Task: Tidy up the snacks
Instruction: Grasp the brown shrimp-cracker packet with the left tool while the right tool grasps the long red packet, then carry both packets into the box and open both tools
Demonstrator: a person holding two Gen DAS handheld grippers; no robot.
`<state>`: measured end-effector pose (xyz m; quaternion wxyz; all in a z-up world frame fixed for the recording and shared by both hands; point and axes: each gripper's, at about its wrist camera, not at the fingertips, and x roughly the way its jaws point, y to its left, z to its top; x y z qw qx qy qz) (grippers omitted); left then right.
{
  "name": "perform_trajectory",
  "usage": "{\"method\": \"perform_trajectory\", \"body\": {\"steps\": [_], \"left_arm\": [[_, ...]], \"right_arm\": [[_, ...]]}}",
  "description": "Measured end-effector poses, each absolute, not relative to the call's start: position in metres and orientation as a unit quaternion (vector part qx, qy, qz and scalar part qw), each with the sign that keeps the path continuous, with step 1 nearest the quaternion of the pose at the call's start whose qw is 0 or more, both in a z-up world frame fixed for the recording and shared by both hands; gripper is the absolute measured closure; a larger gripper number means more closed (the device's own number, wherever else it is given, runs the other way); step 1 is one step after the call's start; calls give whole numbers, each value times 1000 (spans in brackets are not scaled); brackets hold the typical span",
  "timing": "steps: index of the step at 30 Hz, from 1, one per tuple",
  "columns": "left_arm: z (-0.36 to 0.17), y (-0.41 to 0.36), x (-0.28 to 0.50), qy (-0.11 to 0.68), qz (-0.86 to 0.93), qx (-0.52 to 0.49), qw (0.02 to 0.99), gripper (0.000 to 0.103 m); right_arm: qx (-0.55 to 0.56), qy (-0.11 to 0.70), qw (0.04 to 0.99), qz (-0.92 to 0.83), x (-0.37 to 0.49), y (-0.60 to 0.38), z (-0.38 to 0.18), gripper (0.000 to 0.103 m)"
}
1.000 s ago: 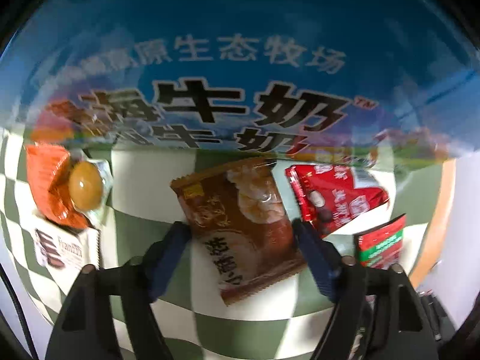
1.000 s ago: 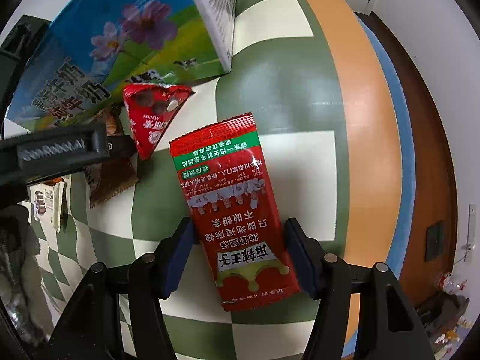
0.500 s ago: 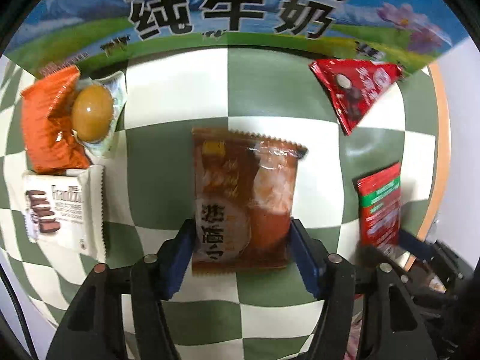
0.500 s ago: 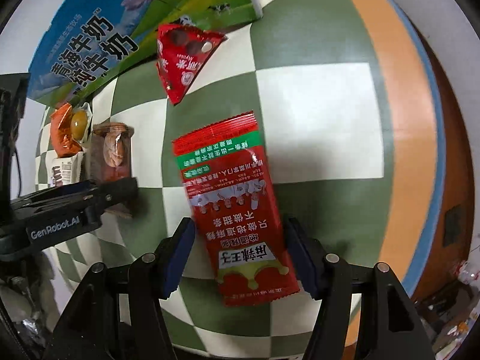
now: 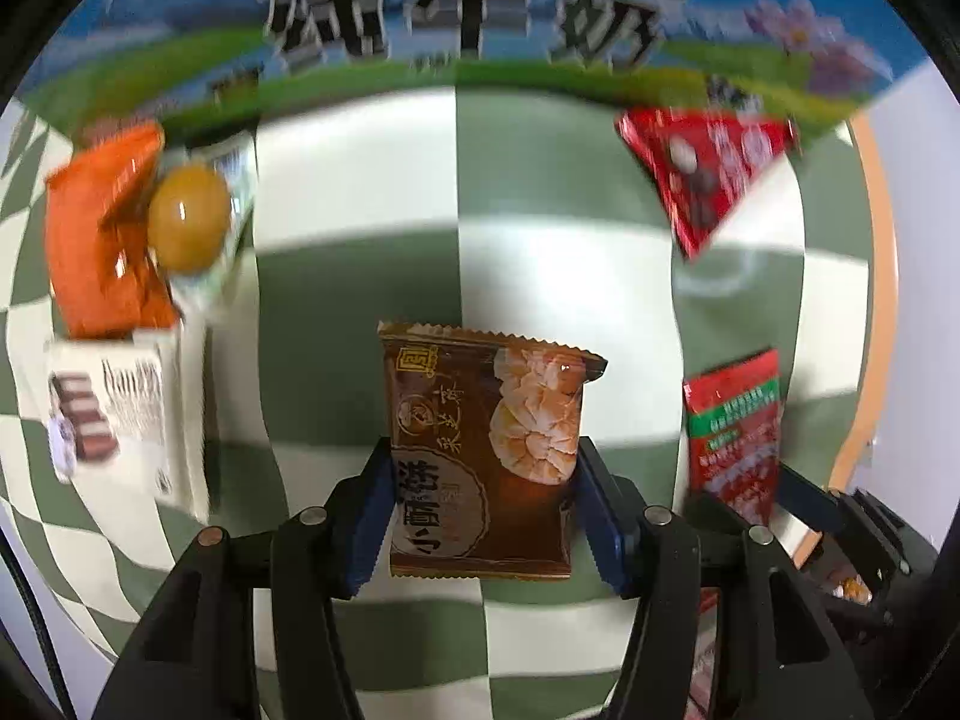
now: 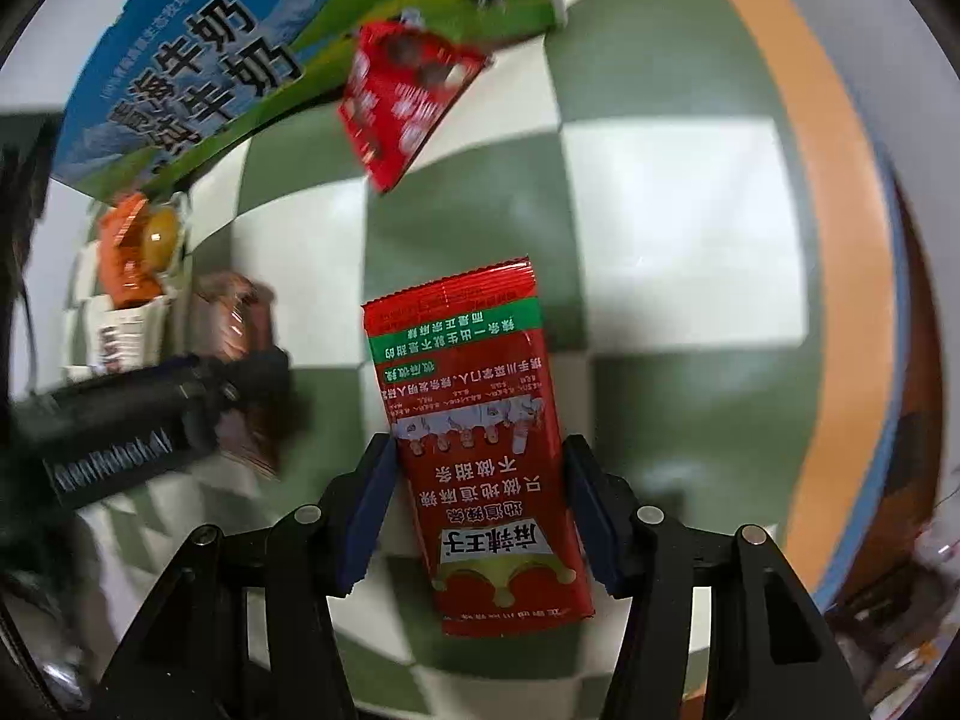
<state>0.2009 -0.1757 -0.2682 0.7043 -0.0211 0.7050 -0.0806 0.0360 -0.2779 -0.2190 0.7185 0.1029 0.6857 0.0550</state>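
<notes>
While each gripper's jaws pinch a packet, the left gripper a brown foil biscuit packet and the right gripper a long red spicy-strip sachet, both seem lifted off the green-and-white checked bench. Sorting looks barely begun: the red triangular packet, orange wrapper, sealed egg and white wafer packet lie loose by the blue milk carton box.

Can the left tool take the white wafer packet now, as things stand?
Probably not yet: the left tool is shut on the brown snack packet. The path to the white wafer packet looks free, but it must release first.
</notes>
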Motion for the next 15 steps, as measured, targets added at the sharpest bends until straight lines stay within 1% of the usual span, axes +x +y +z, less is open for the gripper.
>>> {"method": "perform_trajectory", "body": {"steps": [1,3,5,6,8,10,11,15], "left_arm": [[-272,-175,198,710,-86,-25,698,47],[-282,-173,195,719,-87,-36,689,45],[-288,-169,194,717,-83,-35,691,45],[-293,-171,206,716,-82,-32,693,47],[-300,-191,192,711,-79,-22,698,48],[-291,-206,184,704,-82,-15,705,49],[-288,-207,183,701,-84,-14,708,49],[-267,-198,164,684,-96,-24,723,49]], "right_arm": [[108,687,716,56,33,-276,-220,41],[90,695,711,55,30,-267,-227,40],[65,696,713,52,33,-257,-232,40],[45,696,715,50,32,-250,-234,40],[22,690,722,45,33,-242,-236,42],[16,684,728,44,30,-231,-234,49],[22,681,731,44,29,-220,-233,50],[56,669,739,51,24,-228,-209,53]]}}
